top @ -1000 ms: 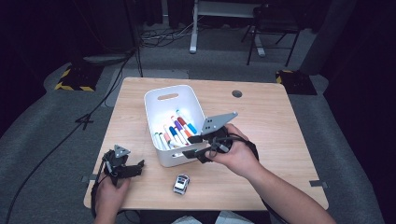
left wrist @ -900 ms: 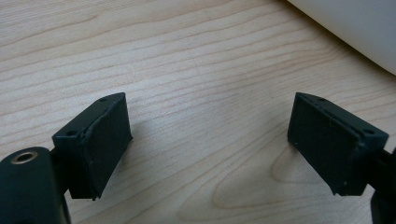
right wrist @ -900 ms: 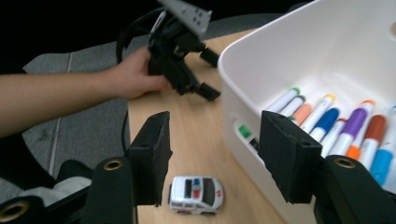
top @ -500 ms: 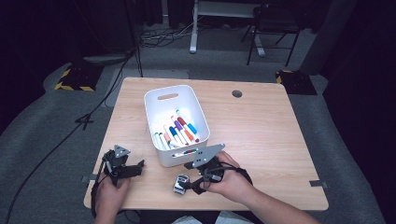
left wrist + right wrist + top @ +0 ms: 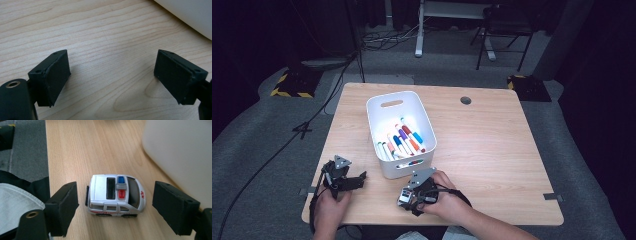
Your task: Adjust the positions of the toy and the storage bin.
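1. Toy police car (image 5: 115, 195) stands on its wheels on the worktop (image 5: 492, 145), at about 6 o'clock from the white bin (image 5: 384, 112) of markers (image 5: 404, 140), near the front edge.
2. Right claw (image 5: 115, 205) straddles the car, its jaws having just been opening; both pads stand clear of the car's ends.
3. Left claw (image 5: 112, 77) is spread wide over bare wood, holding nothing, at about 8 o'clock from the bin.
4. Right claw view shows the blue and red roof light; the high view shows the markers in the bin.
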